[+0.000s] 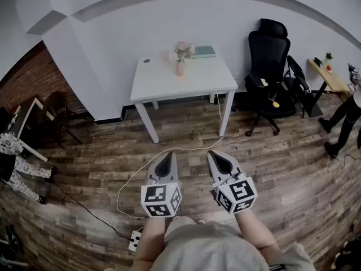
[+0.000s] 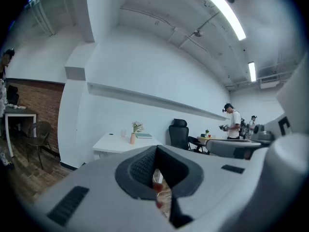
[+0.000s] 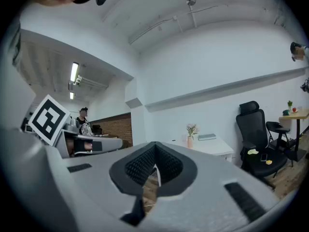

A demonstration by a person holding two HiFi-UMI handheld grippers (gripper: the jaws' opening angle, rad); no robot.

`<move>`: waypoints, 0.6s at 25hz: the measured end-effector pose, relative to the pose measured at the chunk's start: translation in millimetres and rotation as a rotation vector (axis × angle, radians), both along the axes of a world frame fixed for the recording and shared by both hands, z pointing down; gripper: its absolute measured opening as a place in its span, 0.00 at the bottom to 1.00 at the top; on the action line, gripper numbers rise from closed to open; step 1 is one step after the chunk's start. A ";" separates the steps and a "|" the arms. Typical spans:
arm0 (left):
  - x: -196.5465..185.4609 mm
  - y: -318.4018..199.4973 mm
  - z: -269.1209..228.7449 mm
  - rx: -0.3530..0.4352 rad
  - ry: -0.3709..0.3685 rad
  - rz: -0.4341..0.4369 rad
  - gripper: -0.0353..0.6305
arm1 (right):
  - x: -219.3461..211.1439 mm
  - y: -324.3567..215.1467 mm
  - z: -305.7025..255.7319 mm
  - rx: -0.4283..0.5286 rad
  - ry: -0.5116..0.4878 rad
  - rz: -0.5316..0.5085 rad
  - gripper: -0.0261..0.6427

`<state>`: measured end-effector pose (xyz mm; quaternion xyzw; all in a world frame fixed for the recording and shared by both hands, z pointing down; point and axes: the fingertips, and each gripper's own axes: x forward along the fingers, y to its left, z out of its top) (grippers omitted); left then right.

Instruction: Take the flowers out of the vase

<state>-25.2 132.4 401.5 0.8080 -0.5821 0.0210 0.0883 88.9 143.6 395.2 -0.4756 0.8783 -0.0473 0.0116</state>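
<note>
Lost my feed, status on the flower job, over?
Left tongs and right tongs shut, empty. Flowers in vase on white table, well ahead. Cable on floor between.

pink vase [image 1: 179,68], seemingly pale flowers [image 1: 183,50], white table [image 1: 163,84]

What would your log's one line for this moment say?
stage: approach | flowers: in vase on white table | left tool: shut, empty | right tool: shut, empty | both: short of table

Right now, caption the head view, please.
Shut, the left gripper and right gripper face the white table with the flower vase.
</note>
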 end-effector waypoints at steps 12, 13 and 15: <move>0.9 8.5 1.0 0.014 0.027 -0.005 0.06 | 1.3 5.9 3.3 0.007 0.023 -0.007 0.04; 0.9 8.3 1.4 0.014 0.028 -0.005 0.06 | 1.6 5.5 4.4 0.005 0.024 -0.004 0.04; 0.7 7.3 3.0 0.012 0.031 -0.009 0.06 | 2.1 4.3 6.9 -0.004 0.017 0.001 0.04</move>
